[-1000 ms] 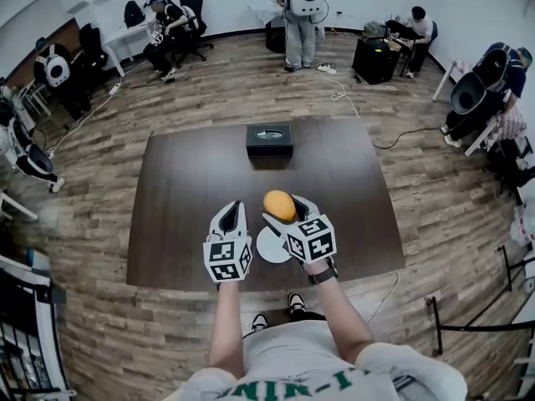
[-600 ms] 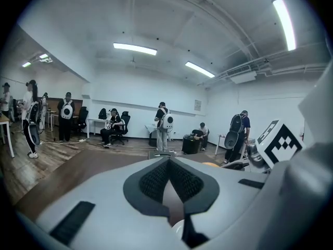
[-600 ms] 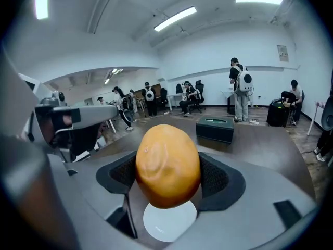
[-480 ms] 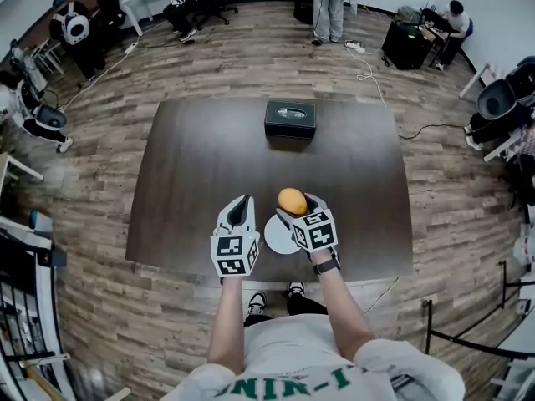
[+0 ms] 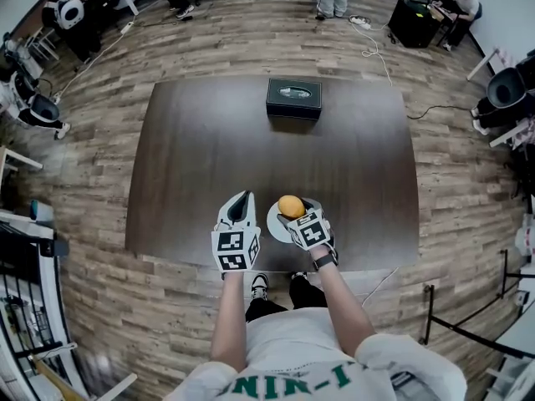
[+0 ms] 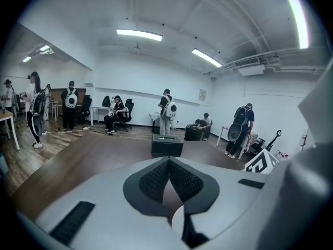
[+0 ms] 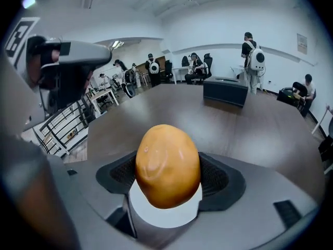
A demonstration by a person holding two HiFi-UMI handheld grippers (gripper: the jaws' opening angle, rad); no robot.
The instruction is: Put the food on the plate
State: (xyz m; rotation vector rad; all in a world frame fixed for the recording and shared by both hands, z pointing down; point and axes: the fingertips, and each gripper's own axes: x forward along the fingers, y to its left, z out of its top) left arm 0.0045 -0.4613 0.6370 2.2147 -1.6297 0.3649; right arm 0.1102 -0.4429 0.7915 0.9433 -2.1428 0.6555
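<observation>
An orange-brown, egg-shaped food item [image 5: 291, 206] is clamped between the pads of my right gripper [image 5: 293, 209]. It hangs just over a small white plate [image 5: 274, 222] near the front edge of the dark table [image 5: 201, 157]. In the right gripper view the food [image 7: 167, 165] fills the gap between the jaws, with the plate [image 7: 165, 219] showing right beneath it. My left gripper [image 5: 241, 200] sits just left of the plate, jaws together and holding nothing. In the left gripper view its pads [image 6: 156, 178] meet at the tip, and the plate's rim [image 6: 177, 224] shows below them.
A black box [image 5: 293, 98] stands at the far middle of the table. The front table edge runs just below both grippers. Several people, chairs and desks ring the room on the wood floor, with cables at the far right.
My right gripper has drawn the food back from beyond the plate to above it. The left gripper has kept its place beside the plate. The head view has tilted.
</observation>
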